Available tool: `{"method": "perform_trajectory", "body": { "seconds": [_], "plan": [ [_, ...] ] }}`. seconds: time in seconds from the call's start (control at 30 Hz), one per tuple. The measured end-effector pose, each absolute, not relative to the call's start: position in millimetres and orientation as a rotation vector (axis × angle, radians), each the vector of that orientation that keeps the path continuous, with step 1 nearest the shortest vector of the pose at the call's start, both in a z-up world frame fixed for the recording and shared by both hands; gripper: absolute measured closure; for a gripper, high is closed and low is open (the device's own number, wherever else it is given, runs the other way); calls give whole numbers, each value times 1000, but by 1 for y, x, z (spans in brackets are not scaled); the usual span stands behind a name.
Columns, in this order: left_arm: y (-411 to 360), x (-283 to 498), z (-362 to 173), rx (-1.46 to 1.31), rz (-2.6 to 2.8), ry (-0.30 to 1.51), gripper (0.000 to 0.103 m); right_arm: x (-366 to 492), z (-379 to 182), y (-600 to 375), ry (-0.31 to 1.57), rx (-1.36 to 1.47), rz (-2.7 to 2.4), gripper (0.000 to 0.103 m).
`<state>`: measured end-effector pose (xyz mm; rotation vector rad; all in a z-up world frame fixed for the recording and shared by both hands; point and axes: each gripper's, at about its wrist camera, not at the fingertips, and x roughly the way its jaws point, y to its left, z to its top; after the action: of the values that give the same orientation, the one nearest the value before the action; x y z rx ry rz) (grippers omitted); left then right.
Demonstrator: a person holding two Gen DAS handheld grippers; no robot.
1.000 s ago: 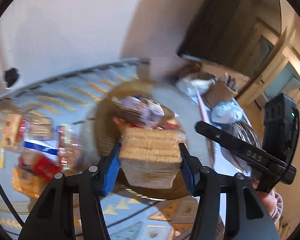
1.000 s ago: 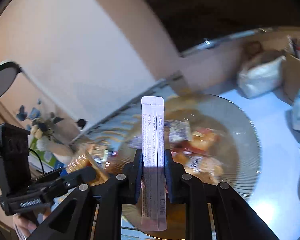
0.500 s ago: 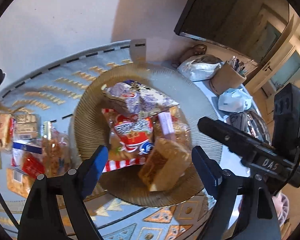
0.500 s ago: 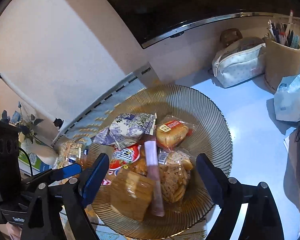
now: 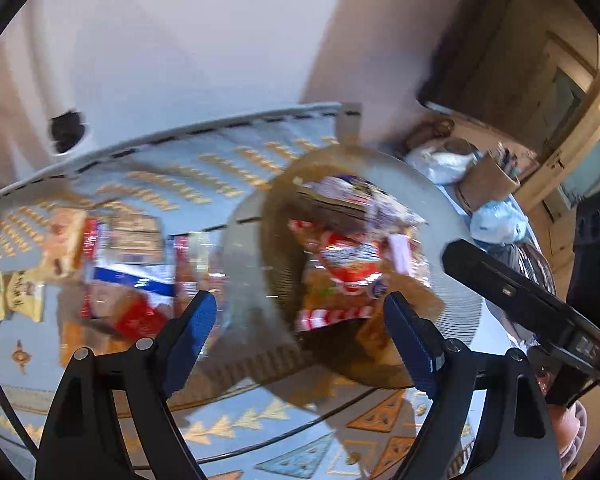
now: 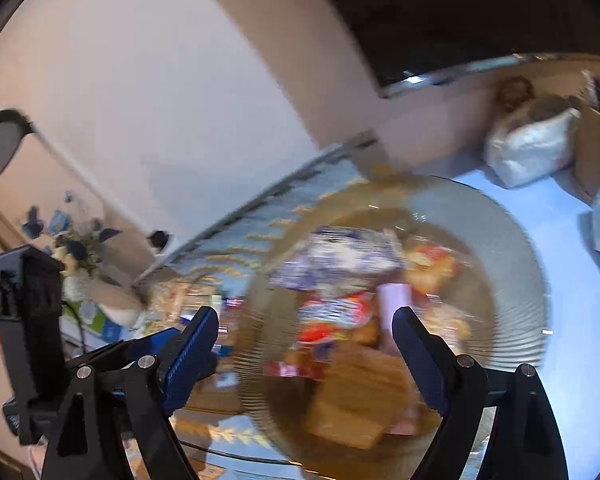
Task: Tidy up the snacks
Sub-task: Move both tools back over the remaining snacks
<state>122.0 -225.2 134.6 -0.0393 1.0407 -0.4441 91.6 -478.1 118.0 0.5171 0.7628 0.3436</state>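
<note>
Blurring from motion affects both wrist views, so printed labels on the snacks cannot be read. The left gripper (image 5: 296,328) has its blue-padded fingers (image 5: 192,328) spread wide, having just been opening, and nothing sits between them. The right gripper (image 6: 304,346) also shows its fingers (image 6: 416,352) spread apart after opening, with no item pinched.

The ribbed glass plate (image 5: 456,280) rests on the counter (image 6: 556,216) and carries the piled snacks. On it lie a red and white packet (image 6: 332,312), a purple patterned packet (image 6: 340,260), a pale pink stick pack (image 6: 394,300) and a clear-wrapped cracker stack (image 6: 352,400) at the near edge. In the left view the right finger covers part of the cracker stack, and the pile's lower layers are hidden under the top packets.

More loose snack packets (image 5: 128,272) lie on the patterned blue mat (image 5: 204,184) beside the plate, smeared into colour patches. A white pouch (image 6: 528,152) and a brown pen holder (image 5: 488,180) stand behind the plate; the holder is cut off at the frame edge in the right view. The opposite gripper body crosses each view's side.
</note>
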Motion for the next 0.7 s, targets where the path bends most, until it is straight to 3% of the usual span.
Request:
{"method": "perform_trajectory", "body": {
  "seconds": [0.3,0.47,0.7],
  "plan": [
    [-120,131,143,-118,-298,991,18,96,131,-400,714,473,478,14],
    [-51,139,145,-154,-194,961,16,96,127,-353,692,449,560,7],
    [49,150,112,-239,-36,959,15,100,107,-275,719,379,664,7]
  ]
}}
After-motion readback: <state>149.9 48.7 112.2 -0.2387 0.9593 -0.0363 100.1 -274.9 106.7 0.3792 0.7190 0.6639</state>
